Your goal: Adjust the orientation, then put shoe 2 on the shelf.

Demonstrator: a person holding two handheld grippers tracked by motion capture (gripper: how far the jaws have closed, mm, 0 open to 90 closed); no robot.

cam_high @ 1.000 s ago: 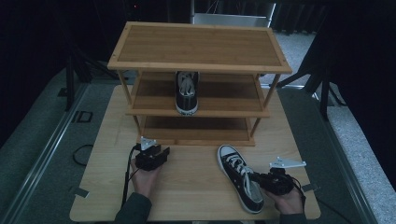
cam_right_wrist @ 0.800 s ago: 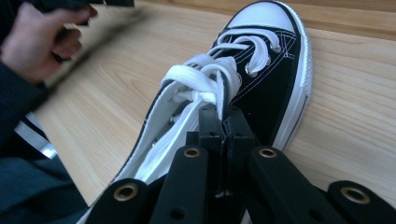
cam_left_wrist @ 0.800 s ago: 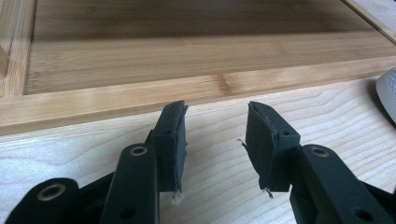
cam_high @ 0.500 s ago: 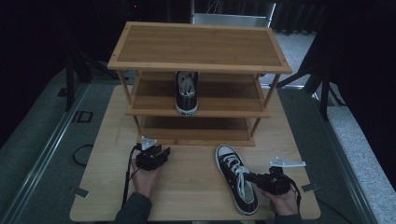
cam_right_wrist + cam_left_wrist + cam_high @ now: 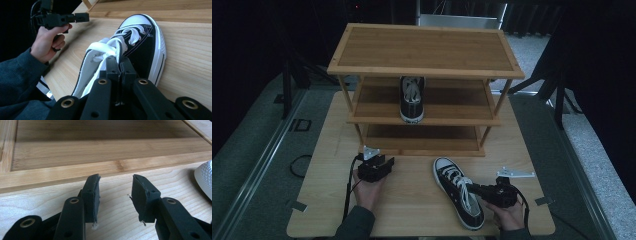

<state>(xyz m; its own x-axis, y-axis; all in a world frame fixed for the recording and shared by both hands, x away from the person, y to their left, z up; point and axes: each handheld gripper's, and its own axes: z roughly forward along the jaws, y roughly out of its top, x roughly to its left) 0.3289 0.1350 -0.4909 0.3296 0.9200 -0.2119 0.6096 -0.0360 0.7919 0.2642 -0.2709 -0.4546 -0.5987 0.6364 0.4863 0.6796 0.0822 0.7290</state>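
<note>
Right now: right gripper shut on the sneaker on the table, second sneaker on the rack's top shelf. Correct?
Not quite. The second sneaker sits on the middle shelf of the rack, as the high view shows. The right gripper is shut on the sneaker on the table.

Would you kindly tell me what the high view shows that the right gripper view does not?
High view alone: the whole three-tier wooden rack with a second sneaker on its middle shelf. Right gripper view alone: the right gripper seen close, its jaws pinched on the near sneaker's side wall by the laces. Both share that sneaker on the table and the left gripper.
</note>
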